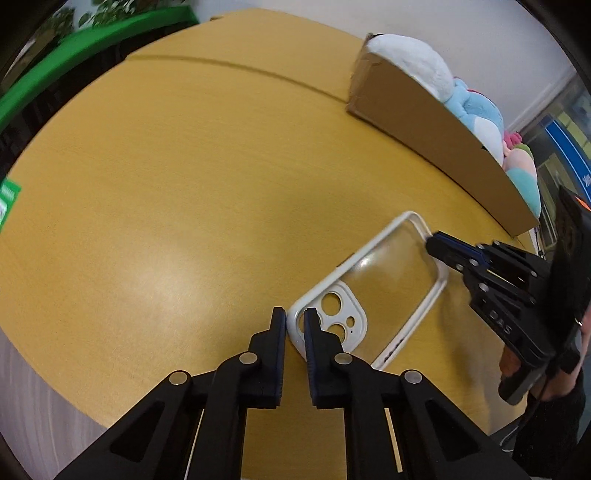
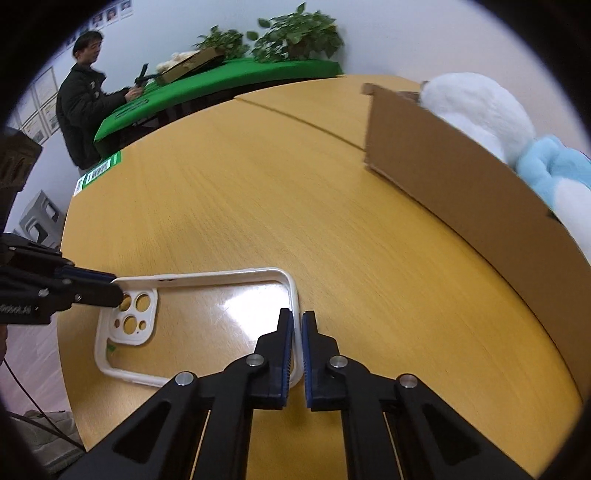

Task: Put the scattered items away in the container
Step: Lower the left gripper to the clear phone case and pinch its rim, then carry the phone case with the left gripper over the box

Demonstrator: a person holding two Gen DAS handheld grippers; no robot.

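A clear phone case (image 1: 388, 280) with a white rim and camera cut-outs lies flat on the round wooden table (image 1: 184, 184). My left gripper (image 1: 295, 318) is shut on the rim at the case's camera-end corner. My right gripper (image 1: 430, 246) pinches the rim at the opposite end. In the right wrist view, the right gripper (image 2: 297, 317) clamps the short end of the phone case (image 2: 221, 314), while the left gripper (image 2: 116, 295) bites the camera corner. An open cardboard box (image 1: 424, 122) (image 2: 461, 192) stands at the back right, a short way from the case.
Plush toys (image 1: 417, 62) (image 2: 476, 107), white and light blue, fill the box above its wall. The table's edge (image 2: 66, 295) runs just left of the case. Behind it a person in a dark jacket (image 2: 85, 107) works at a green table (image 2: 221, 77) with plants (image 2: 295, 33).
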